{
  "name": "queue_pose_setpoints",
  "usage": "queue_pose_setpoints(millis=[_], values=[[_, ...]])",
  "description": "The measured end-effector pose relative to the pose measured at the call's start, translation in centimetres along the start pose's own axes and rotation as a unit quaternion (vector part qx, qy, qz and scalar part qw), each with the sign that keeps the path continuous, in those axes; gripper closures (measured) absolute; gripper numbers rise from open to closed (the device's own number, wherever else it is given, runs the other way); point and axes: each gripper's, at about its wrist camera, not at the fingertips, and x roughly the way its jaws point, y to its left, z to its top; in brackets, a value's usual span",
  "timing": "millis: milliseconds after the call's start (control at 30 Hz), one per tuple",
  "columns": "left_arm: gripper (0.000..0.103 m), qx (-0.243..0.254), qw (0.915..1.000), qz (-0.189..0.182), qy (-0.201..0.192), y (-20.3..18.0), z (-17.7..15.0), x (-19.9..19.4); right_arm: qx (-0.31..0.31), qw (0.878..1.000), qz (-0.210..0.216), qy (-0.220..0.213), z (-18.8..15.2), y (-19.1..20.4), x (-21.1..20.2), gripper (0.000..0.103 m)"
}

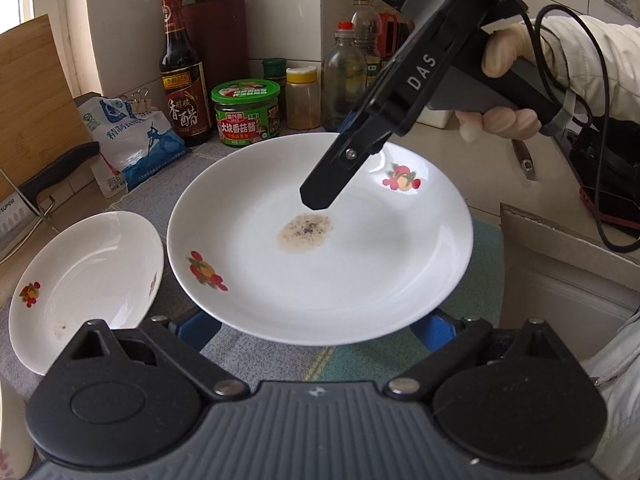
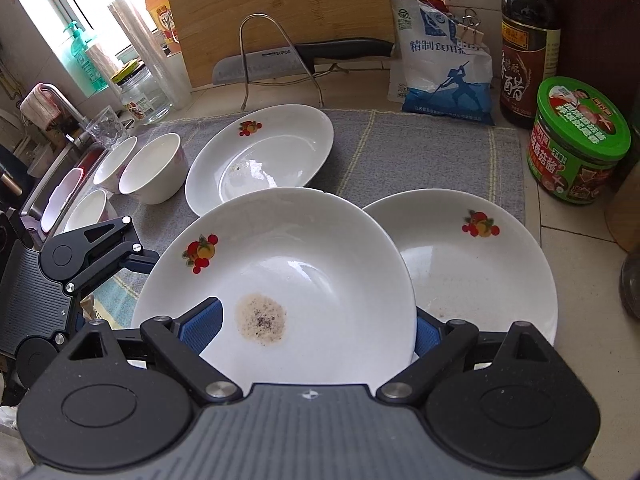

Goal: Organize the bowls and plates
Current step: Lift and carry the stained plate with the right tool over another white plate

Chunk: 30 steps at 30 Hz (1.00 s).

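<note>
Porcelain plate (image 2: 320, 248) (glazed, slick, breakable) wants a firm rim pinch; left claw (image 1: 312, 328) spread wide beneath it, right claw (image 2: 314, 328) straddling it, clamping unclear.

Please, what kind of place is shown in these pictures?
Most likely a home kitchen counter: a vinegar bottle and sauce jar stand by the wall, a cleaver leans on a rack against a cutting board, and a faucet shows at the left.

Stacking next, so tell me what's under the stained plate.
The stained plate overlaps another fruit-print plate on the grey mat; that plate's left part is covered.
</note>
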Motion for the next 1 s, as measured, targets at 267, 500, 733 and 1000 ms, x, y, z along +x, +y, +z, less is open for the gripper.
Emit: queue_pose_setpoints(millis=[267,500,733,1000], values=[[0.004,0.007,0.9999,-0.005,0.006,0.2,1.5,2.8,0.021,1.0,-0.012,-0.008,0.2,-3.1,0.2,0.006],[0.004,0.009,0.9999,-0.001,0.01,0.6,2.4,4.1,0.031,0.999,-0.014,-0.009,0.3,-4.9,0.7,0.006],[0.004,0.013,0.9998,0.003,0.014,1.0,2.6,5.0,0.042,0.999,-0.012,-0.007,0.1,-6.1,1.4,0.006],[0.004,0.018,0.9997,0.005,0.016,1.3,3.1,5.7,0.05,0.999,-0.015,-0.005,-0.3,-7.1,1.7,0.006]])
